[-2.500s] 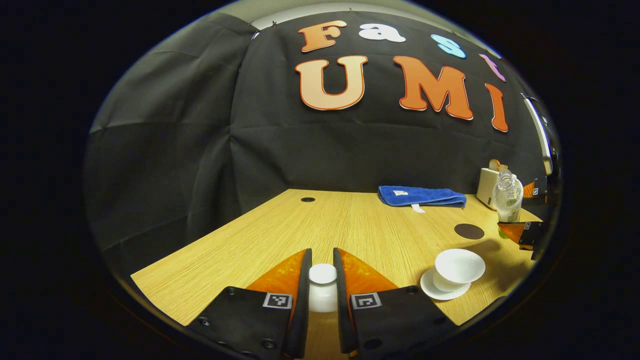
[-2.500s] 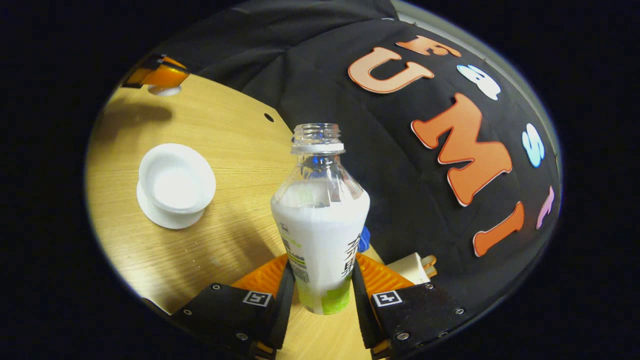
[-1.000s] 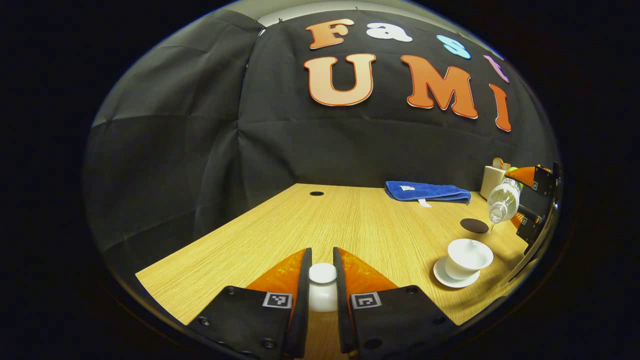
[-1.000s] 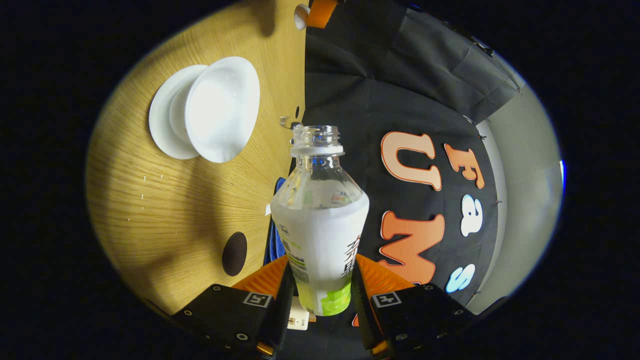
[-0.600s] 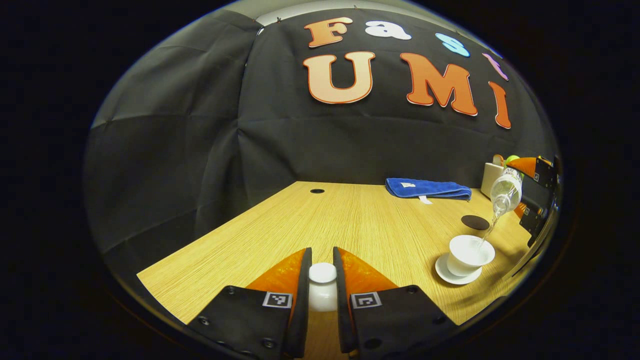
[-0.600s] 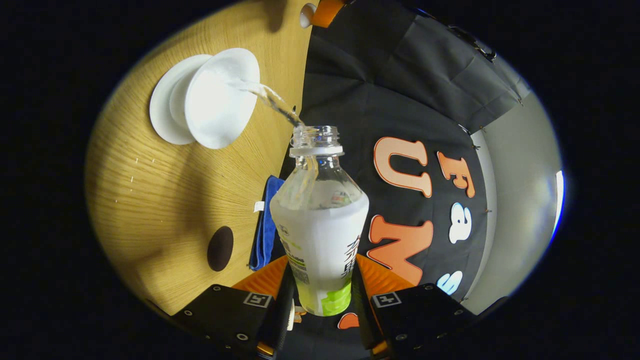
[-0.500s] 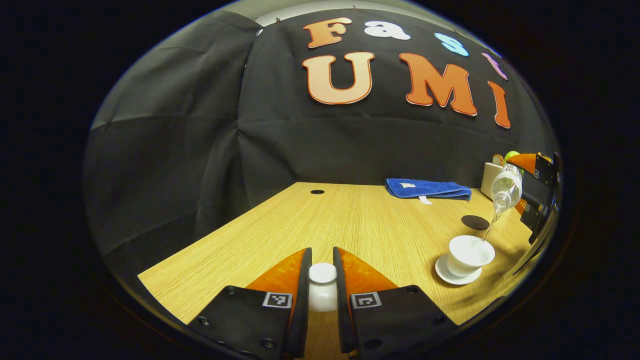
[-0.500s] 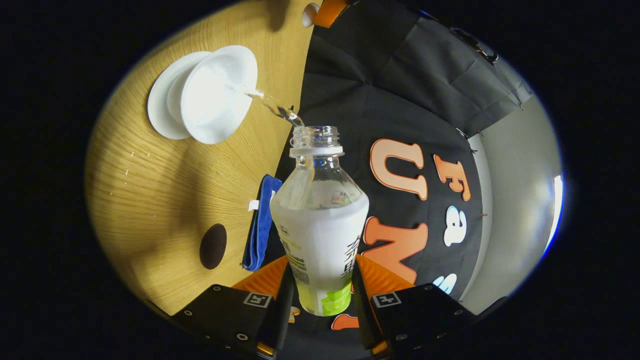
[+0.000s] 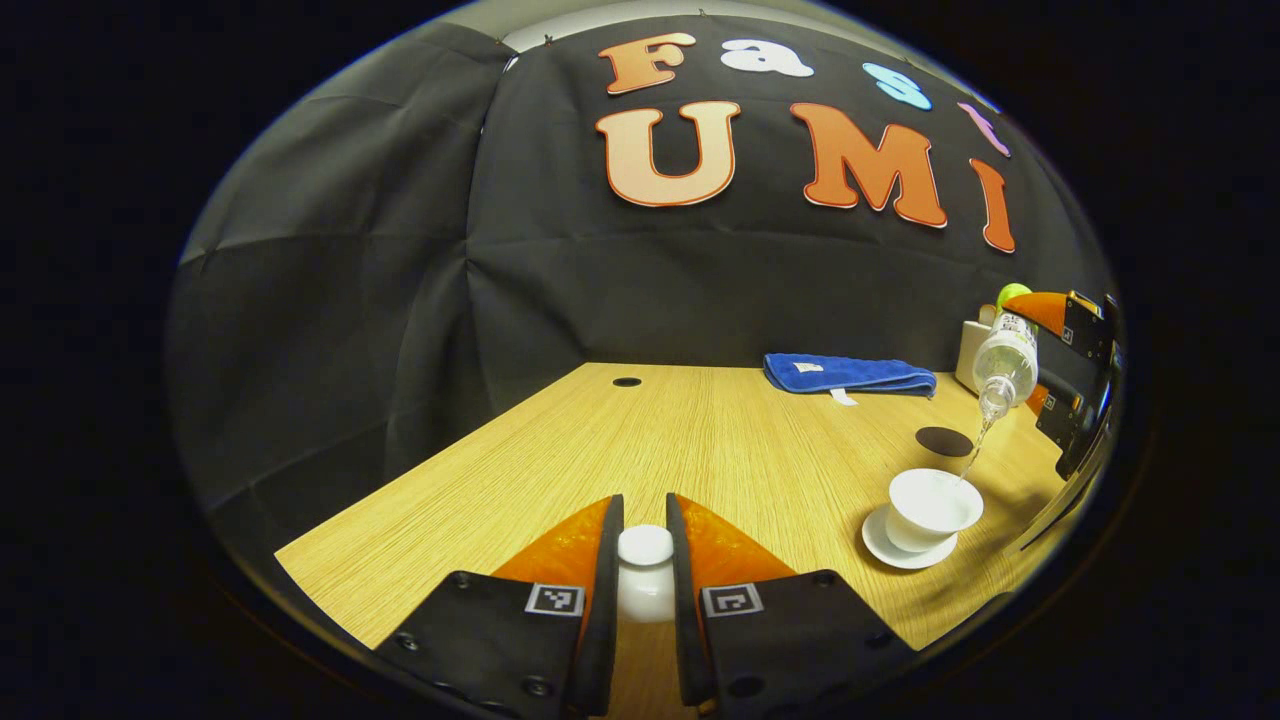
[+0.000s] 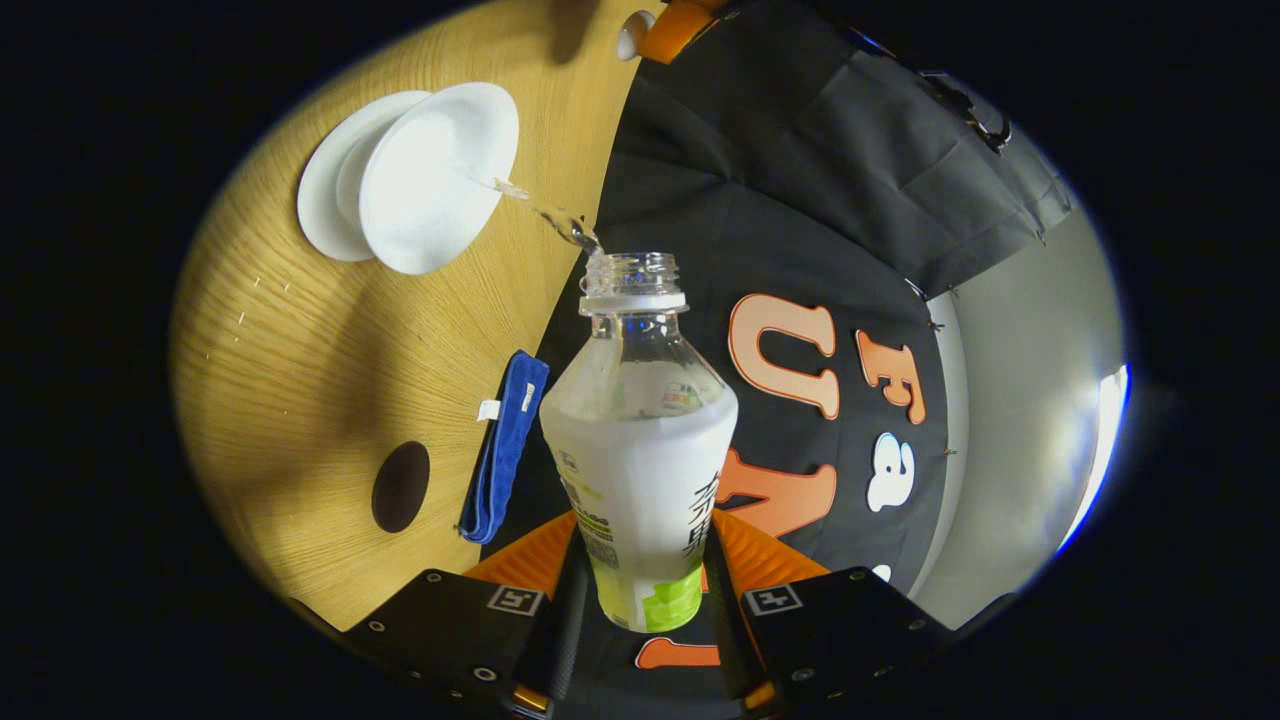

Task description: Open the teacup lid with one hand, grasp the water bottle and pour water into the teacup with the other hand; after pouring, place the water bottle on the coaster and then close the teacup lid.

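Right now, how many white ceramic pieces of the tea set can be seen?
3: the teacup stands on its saucer near the table's right edge, and the lid is held between the left gripper's jaws.

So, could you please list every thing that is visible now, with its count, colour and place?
Teacup: one, white, open, on its saucer at the table's right part; a thin stream of water falls into it.
Saucer: one, white, under the teacup.
Teacup lid: one, white, held off the cup.
Water bottle: one, clear with a white and green label, uncapped, tilted over the teacup.
Coaster: one, dark brown, round, bare, behind the teacup.
Towel: one, blue, folded, near the wall.
Table: one, light wood.
Left gripper: shut on the teacup lid.
Right gripper: shut on the water bottle.
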Motion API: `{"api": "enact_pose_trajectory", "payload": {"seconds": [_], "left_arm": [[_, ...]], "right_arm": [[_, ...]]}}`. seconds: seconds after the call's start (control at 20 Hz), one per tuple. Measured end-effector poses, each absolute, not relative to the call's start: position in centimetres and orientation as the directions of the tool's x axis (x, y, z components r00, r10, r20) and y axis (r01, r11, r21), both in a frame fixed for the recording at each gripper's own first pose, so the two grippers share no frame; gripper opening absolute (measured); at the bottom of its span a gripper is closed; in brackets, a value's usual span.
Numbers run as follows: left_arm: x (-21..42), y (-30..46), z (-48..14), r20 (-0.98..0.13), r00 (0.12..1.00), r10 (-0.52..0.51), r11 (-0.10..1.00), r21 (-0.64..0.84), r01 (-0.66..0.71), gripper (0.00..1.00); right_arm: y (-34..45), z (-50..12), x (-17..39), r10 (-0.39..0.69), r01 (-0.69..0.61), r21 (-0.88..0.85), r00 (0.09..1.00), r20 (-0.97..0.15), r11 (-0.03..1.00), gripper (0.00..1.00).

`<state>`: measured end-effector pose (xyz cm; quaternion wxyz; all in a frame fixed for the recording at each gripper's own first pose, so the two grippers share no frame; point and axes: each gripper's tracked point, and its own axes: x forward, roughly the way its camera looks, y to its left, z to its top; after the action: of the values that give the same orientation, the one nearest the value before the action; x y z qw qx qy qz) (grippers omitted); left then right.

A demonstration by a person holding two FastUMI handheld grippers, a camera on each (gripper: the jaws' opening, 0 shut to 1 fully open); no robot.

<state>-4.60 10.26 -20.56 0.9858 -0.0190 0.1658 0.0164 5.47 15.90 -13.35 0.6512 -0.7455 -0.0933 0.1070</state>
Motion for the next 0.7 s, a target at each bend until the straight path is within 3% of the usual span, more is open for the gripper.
{"api": "enact_pose_trajectory", "payload": {"seconds": [0.2,0.6,0.7], "left_arm": [[-4.5,10.3,-20.6,-0.327,0.945,0.03,0.999,-0.029,-0.042,0.29],[-4.6,10.4,-20.9,-0.331,0.943,0.037,0.998,-0.034,-0.051,0.29],[-4.7,10.2,-21.0,-0.337,0.941,0.033,0.998,-0.037,-0.048,0.29]], "right_arm": [[16.1,-12.7,5.7,0.303,0.044,-0.987,0.953,-0.006,-0.157,0.55],[16.5,-10.6,6.3,0.347,0.14,-0.971,0.936,0.065,-0.196,0.58],[16.4,-11.8,6.5,0.352,0.099,-0.975,0.936,0.023,-0.2,0.58]]}}
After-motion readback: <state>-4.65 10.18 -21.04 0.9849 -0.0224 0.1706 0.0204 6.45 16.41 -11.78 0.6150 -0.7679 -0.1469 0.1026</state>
